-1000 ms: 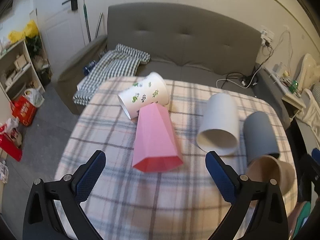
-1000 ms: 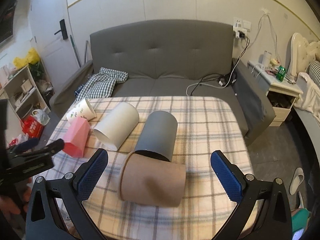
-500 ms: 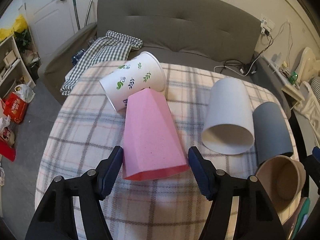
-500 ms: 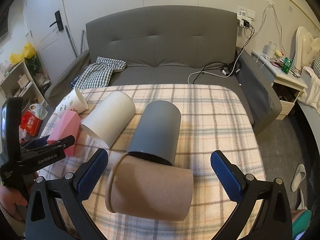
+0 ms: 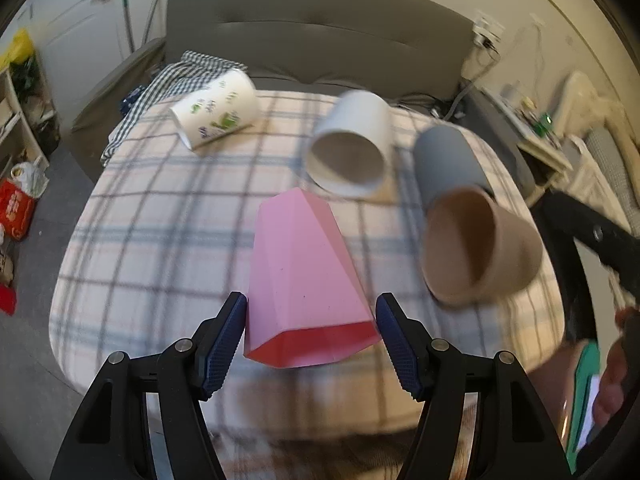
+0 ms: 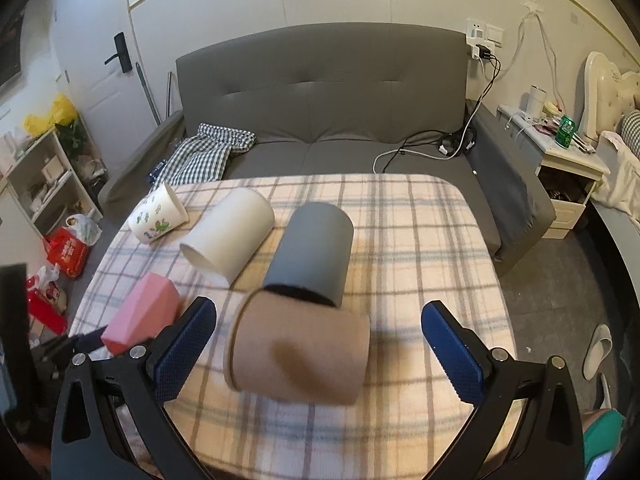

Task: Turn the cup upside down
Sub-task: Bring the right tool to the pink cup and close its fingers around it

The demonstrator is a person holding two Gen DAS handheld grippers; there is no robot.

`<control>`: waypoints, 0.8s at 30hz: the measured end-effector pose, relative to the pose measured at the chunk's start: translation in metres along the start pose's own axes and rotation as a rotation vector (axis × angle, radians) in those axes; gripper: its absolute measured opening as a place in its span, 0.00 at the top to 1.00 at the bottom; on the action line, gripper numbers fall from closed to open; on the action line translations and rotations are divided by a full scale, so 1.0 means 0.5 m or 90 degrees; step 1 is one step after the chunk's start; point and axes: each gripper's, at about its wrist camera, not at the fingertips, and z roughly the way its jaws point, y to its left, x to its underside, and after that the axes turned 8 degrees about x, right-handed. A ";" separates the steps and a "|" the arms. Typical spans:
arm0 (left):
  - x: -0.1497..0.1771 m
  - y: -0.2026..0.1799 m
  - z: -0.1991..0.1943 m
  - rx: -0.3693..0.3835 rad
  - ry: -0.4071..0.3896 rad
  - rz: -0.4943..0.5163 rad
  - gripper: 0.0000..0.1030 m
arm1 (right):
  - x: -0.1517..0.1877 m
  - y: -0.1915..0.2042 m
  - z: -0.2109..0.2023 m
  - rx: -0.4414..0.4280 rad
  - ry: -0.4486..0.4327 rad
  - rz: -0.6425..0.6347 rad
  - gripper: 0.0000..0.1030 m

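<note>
Several cups lie on their sides on the plaid-covered table point(image 6: 420, 240). My left gripper point(image 5: 310, 332) is shut on the pink faceted cup point(image 5: 300, 280) near its open rim and holds it, mouth towards me. The pink cup also shows in the right wrist view point(image 6: 140, 316). My right gripper point(image 6: 320, 348) is open, its fingers on either side of the brown cup point(image 6: 298, 356) without touching it. The brown cup's mouth shows in the left wrist view point(image 5: 476, 256).
A grey cup point(image 6: 310, 256), a white cup point(image 6: 228, 236) and a leaf-printed cup point(image 6: 158, 214) lie further back. A grey sofa point(image 6: 340, 120) with a checked cloth point(image 6: 200, 156) stands behind the table. A nightstand point(image 6: 560, 160) is at right, shelves point(image 6: 44, 176) at left.
My left gripper closed on the pink cup and pulled it away from the printed cup towards the table's front. The right gripper moved slightly closer to the brown cup.
</note>
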 end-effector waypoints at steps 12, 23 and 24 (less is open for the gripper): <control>0.046 -0.017 -0.036 -0.030 0.004 0.046 0.17 | 0.033 -0.008 -0.054 -0.004 0.020 0.002 0.00; 0.031 0.046 -0.191 -0.007 -0.095 0.021 0.14 | -0.001 0.073 -0.112 -0.006 0.033 -0.038 0.00; 0.027 0.063 -0.201 -0.014 -0.105 0.012 0.13 | -0.003 0.083 -0.113 -0.006 0.037 -0.042 0.00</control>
